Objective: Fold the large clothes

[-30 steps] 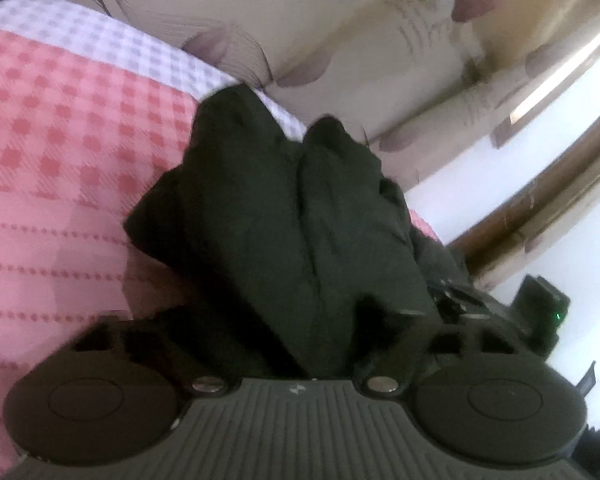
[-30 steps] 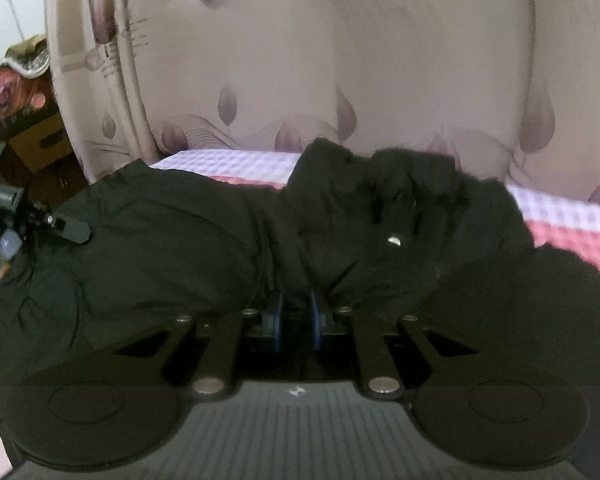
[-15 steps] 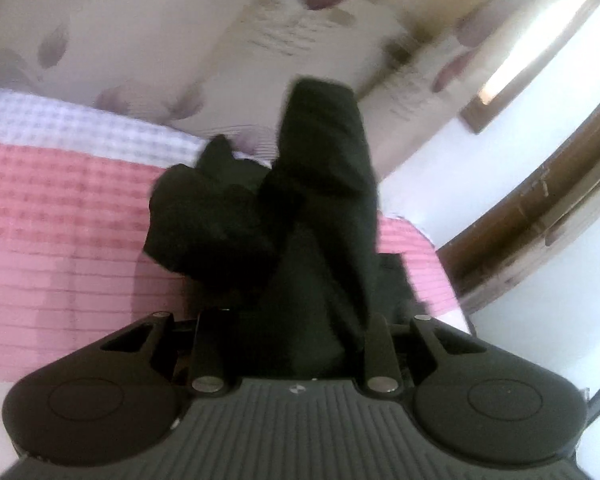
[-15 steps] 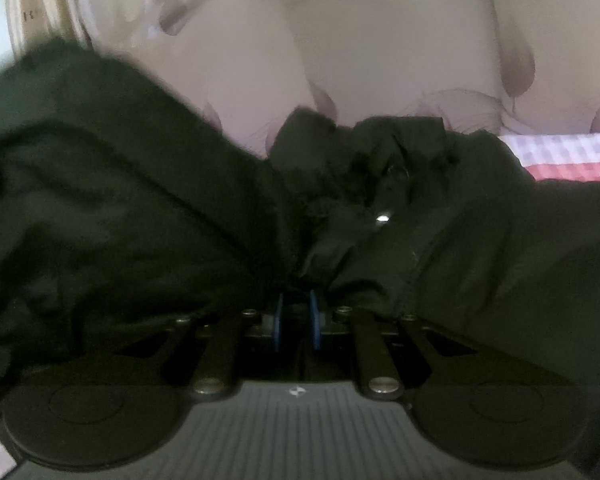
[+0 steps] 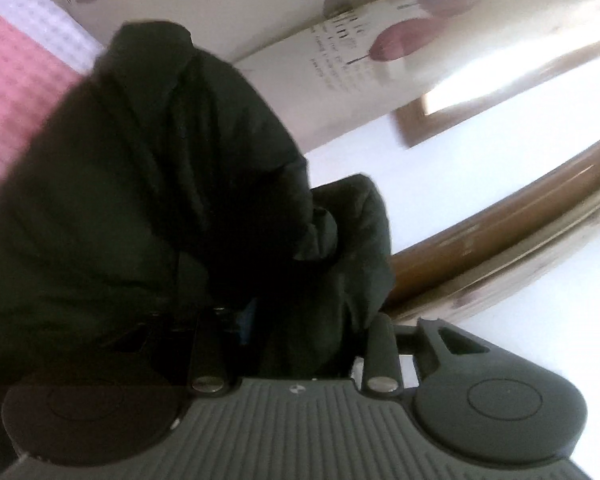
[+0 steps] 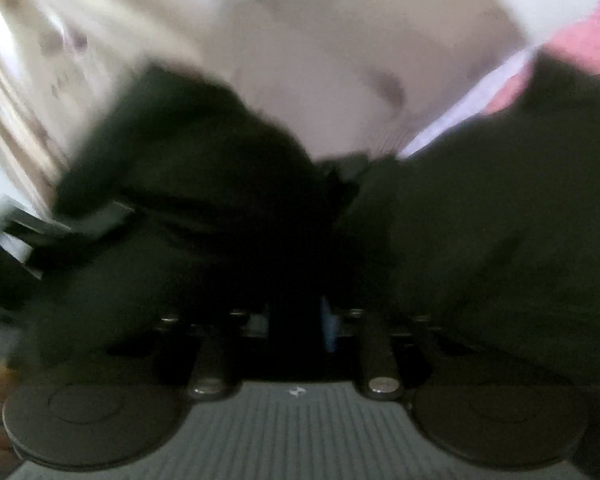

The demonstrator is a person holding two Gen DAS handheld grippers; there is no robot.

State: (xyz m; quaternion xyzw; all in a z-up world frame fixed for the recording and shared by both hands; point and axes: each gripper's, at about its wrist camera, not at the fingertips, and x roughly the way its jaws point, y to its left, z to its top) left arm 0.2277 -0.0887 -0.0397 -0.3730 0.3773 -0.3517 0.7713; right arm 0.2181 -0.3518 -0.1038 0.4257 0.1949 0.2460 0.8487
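A large black garment (image 5: 148, 184) hangs bunched in front of the left wrist camera and fills its left half. My left gripper (image 5: 244, 320) is shut on a fold of it, with the cloth hiding most of the fingers. In the right wrist view the same black garment (image 6: 480, 240) spreads across the frame, blurred by motion. My right gripper (image 6: 300, 320) is shut on the cloth, with one blue pad (image 6: 329, 328) showing beside the pinched fold. Both grippers hold the garment lifted above the bed.
A pink and white checked bedspread (image 5: 12, 92) lies at the far left below the garment and shows in the right wrist view (image 6: 580, 48). Cream curtains with purple leaves (image 5: 380, 40) hang behind. A wooden frame (image 5: 500, 220) runs at the right.
Both grippers have lifted the garment and swung it; the cloth now fills more of each view. The right wrist view has turned and blurred, and the bed has slid to the edges.
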